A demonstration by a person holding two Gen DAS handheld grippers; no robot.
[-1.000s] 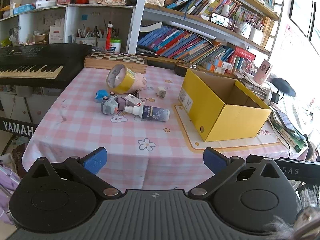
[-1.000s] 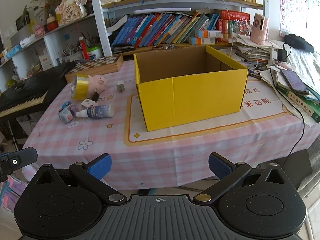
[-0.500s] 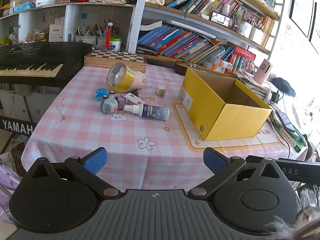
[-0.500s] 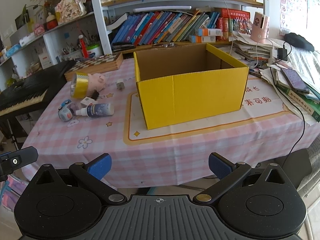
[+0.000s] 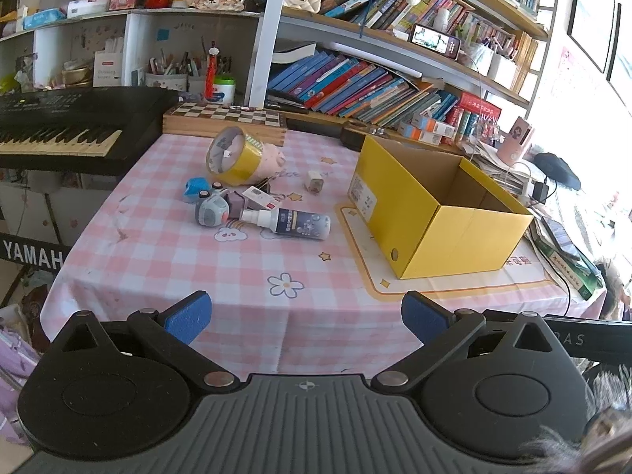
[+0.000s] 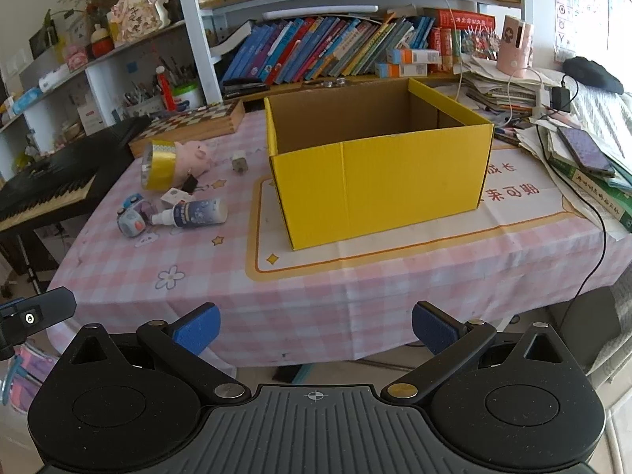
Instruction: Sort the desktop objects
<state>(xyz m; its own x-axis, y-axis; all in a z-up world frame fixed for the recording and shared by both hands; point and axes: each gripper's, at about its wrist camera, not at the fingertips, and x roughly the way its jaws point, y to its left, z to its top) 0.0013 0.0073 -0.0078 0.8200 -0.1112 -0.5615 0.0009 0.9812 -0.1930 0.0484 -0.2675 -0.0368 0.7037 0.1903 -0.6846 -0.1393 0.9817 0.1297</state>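
A pink checked tablecloth [image 5: 245, 272] covers the table before crowded bookshelves [image 6: 335, 47] and a keyboard [image 5: 59, 134]. Tape roll [image 5: 233, 154], spray bottle [image 5: 292, 223] and small toys cluster left of the open yellow box [image 6: 379, 166]. Left gripper [image 5: 306, 316] and right gripper [image 6: 316, 326] both hover spread, holding nothing.

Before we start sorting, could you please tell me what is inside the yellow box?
The yellow box shows only bare brown cardboard walls inside, with no item visible. Its floor is hidden by the near walls in both views, so something low could still lie there.
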